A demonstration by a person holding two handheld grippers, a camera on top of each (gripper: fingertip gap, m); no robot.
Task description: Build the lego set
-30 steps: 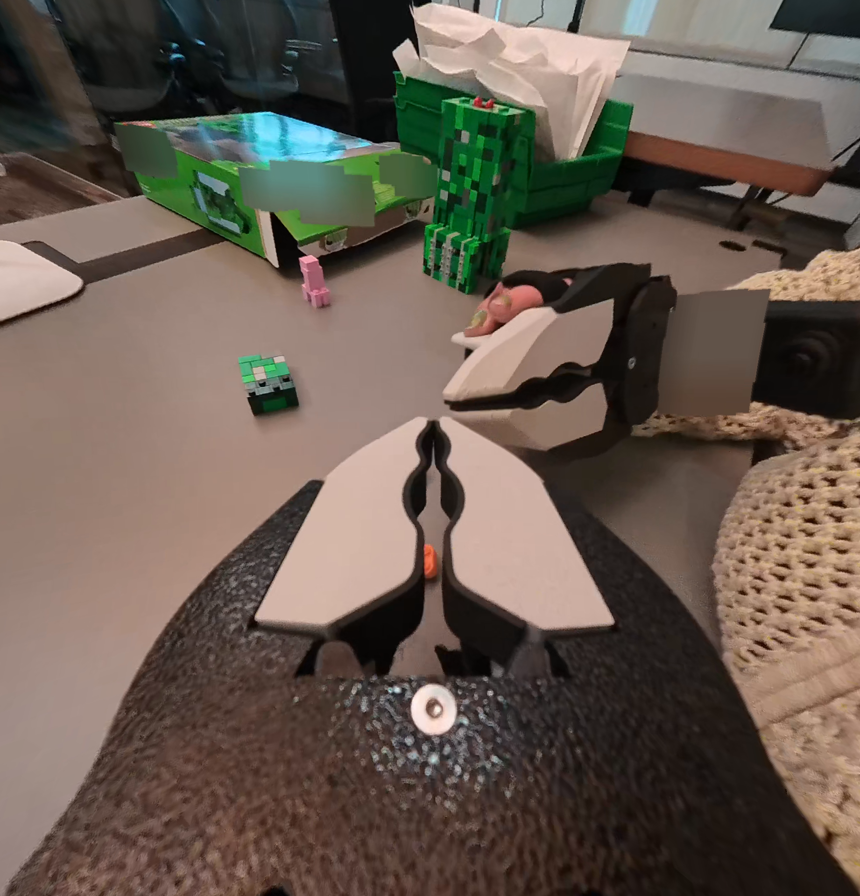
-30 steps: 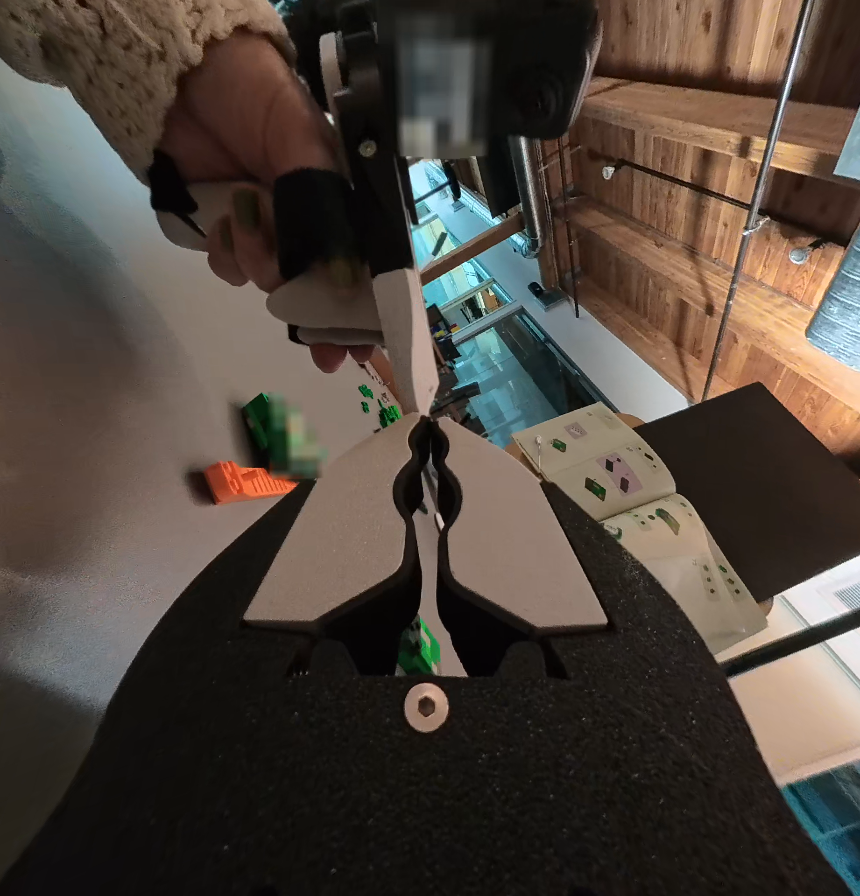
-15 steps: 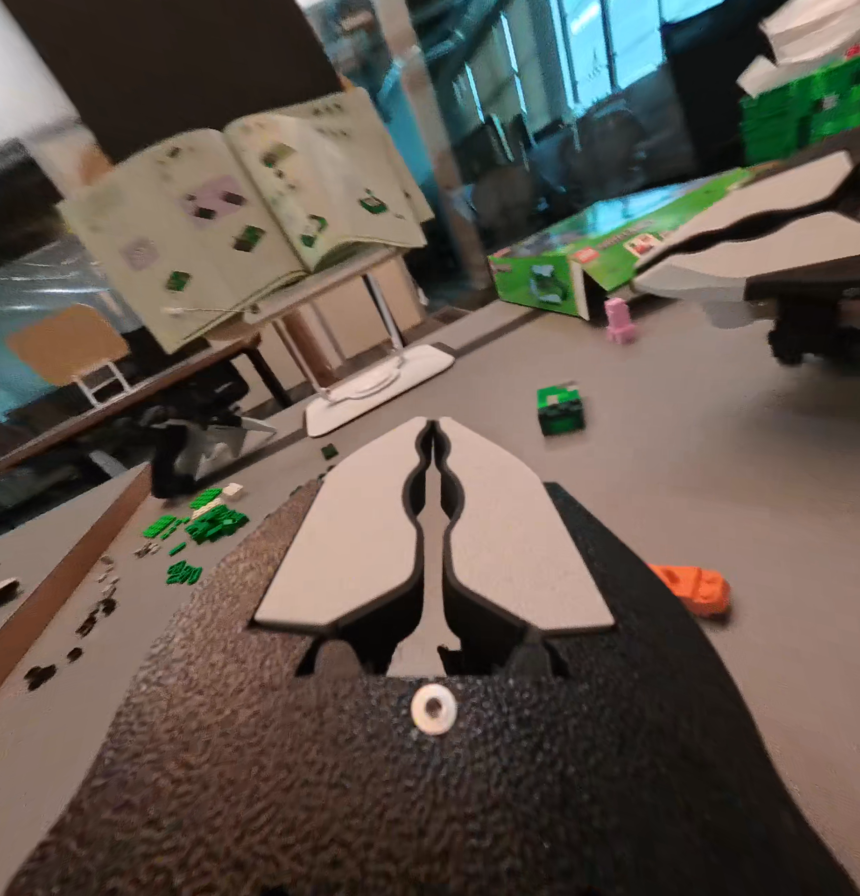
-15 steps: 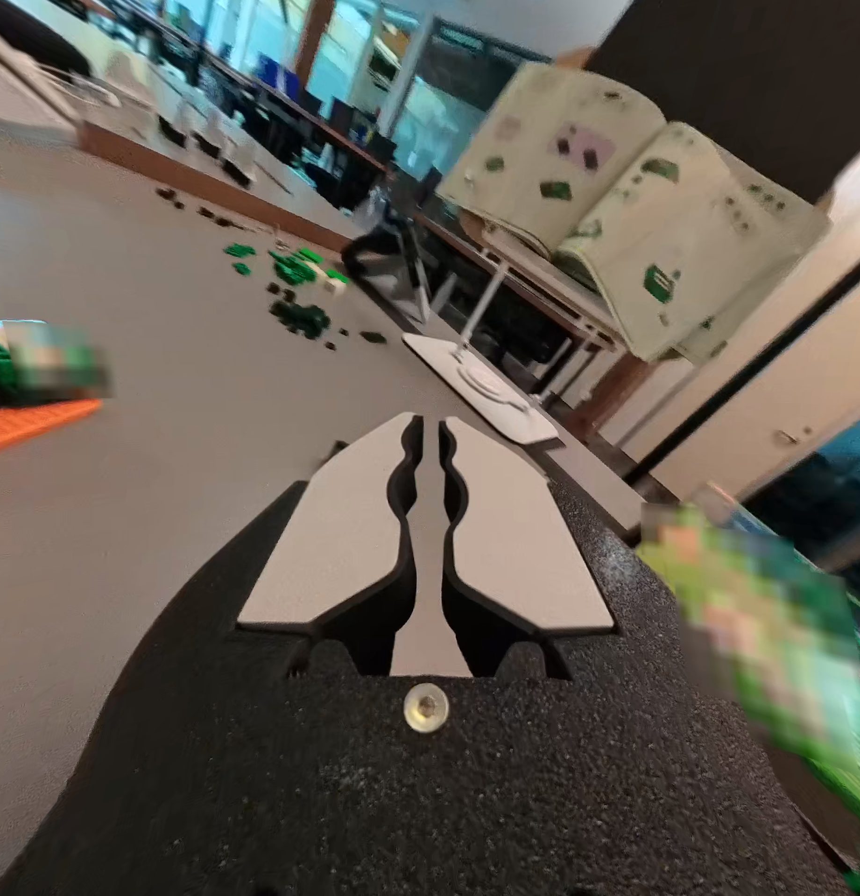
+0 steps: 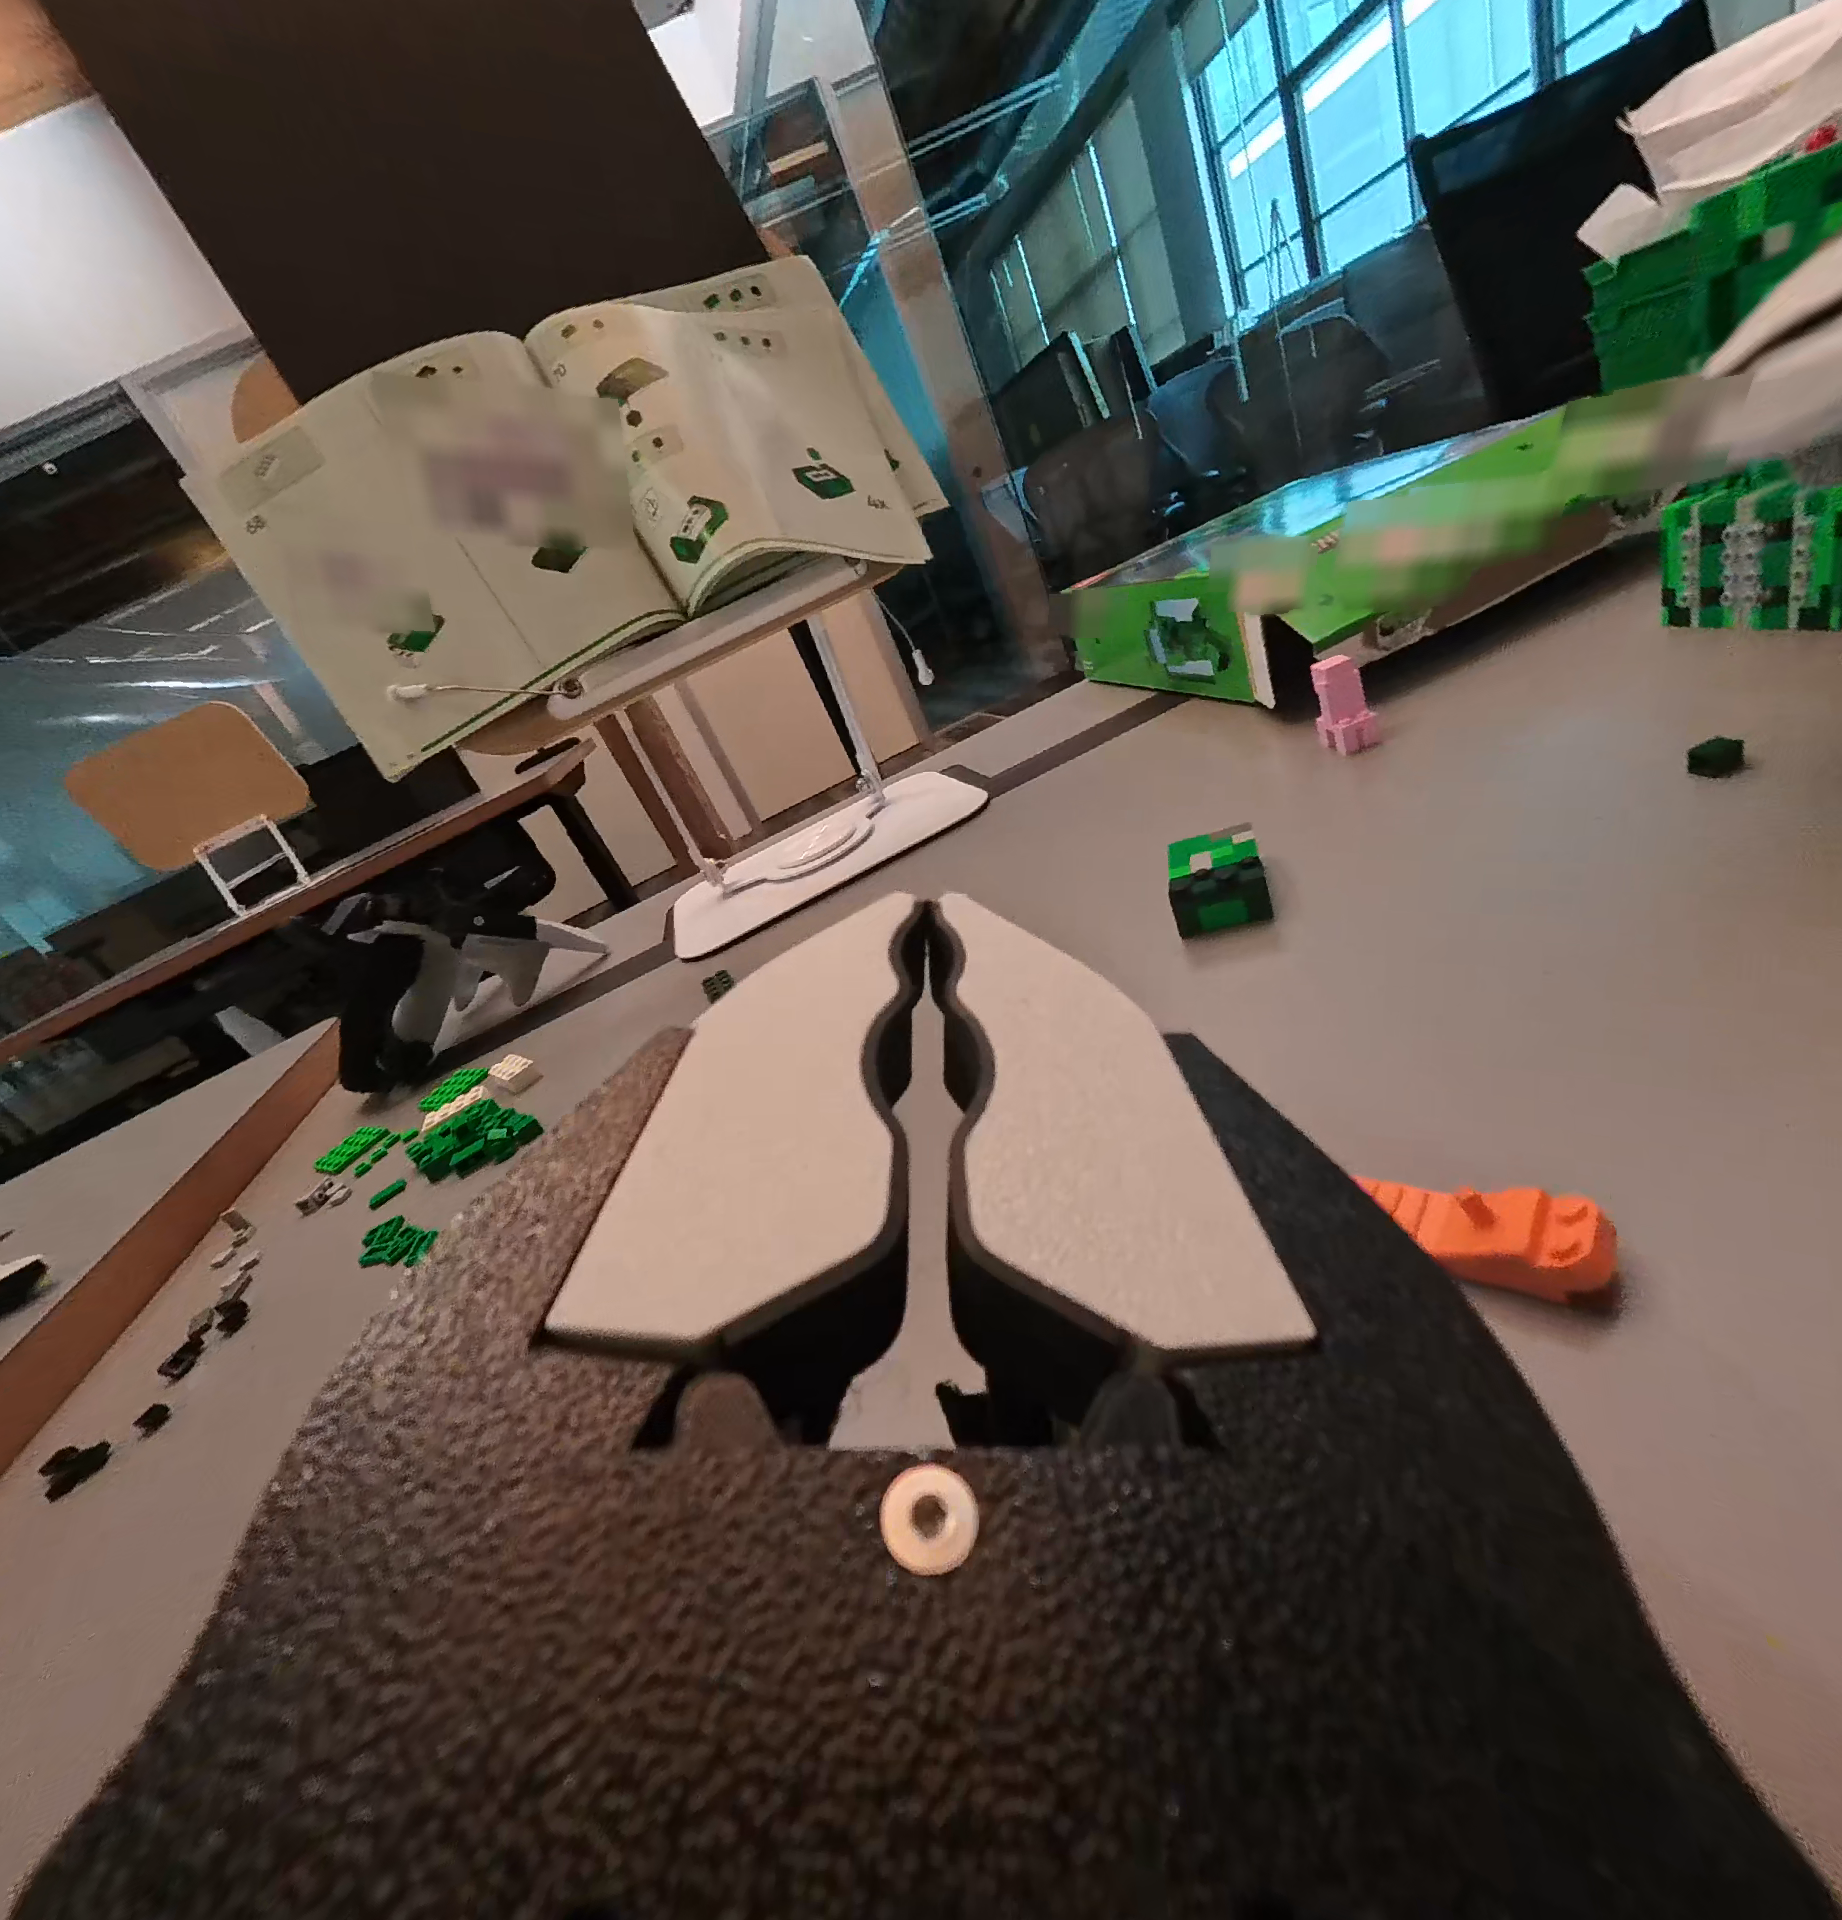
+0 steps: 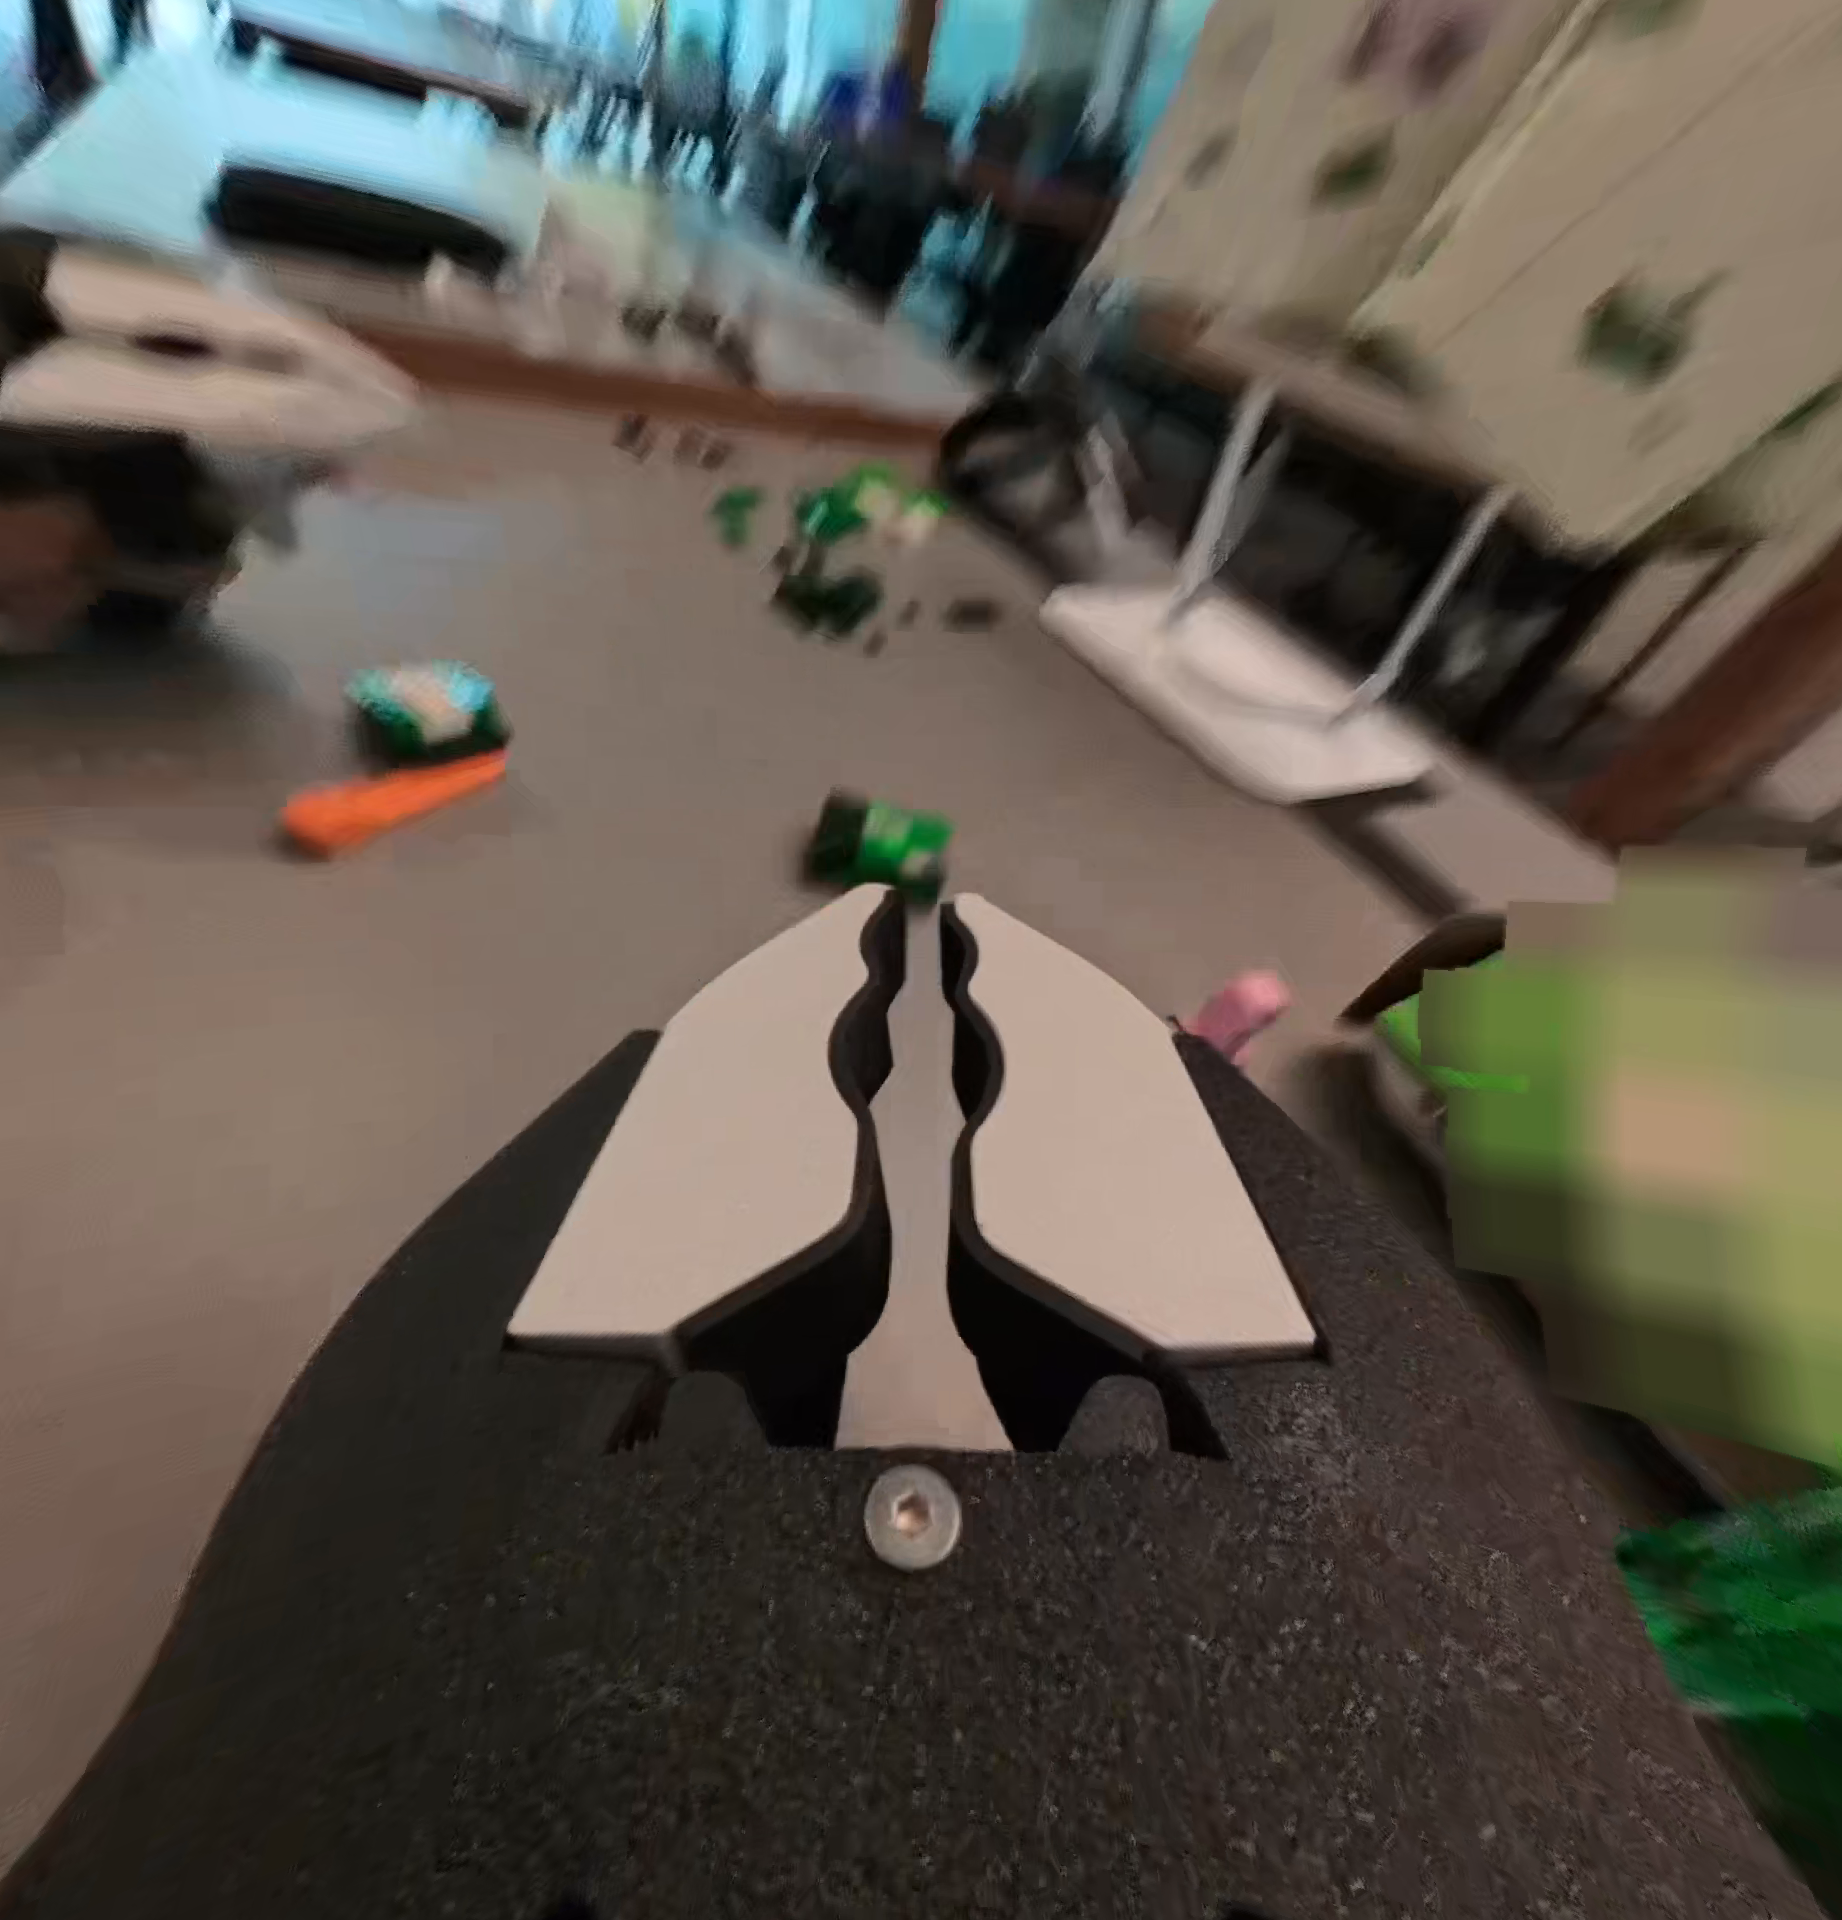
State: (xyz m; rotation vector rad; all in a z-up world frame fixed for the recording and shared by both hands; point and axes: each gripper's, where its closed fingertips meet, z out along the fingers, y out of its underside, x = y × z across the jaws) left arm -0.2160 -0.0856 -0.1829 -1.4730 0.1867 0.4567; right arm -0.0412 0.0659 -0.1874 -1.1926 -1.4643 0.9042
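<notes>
Fingers of left gripper pressed together, empty; right gripper slightly parted, empty; small green brick block sits on table ahead, probably light, rigid, slick; pinch flat sides.

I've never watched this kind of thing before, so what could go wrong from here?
The right gripper is moving fast, judging by the blur, and could knock the small green block just ahead of it. The loose green pieces lie near the table edge, so a sweep might push some off.

Left gripper centre frame, jaws closed and empty; right gripper centre frame, jaws slightly parted, empty
</notes>
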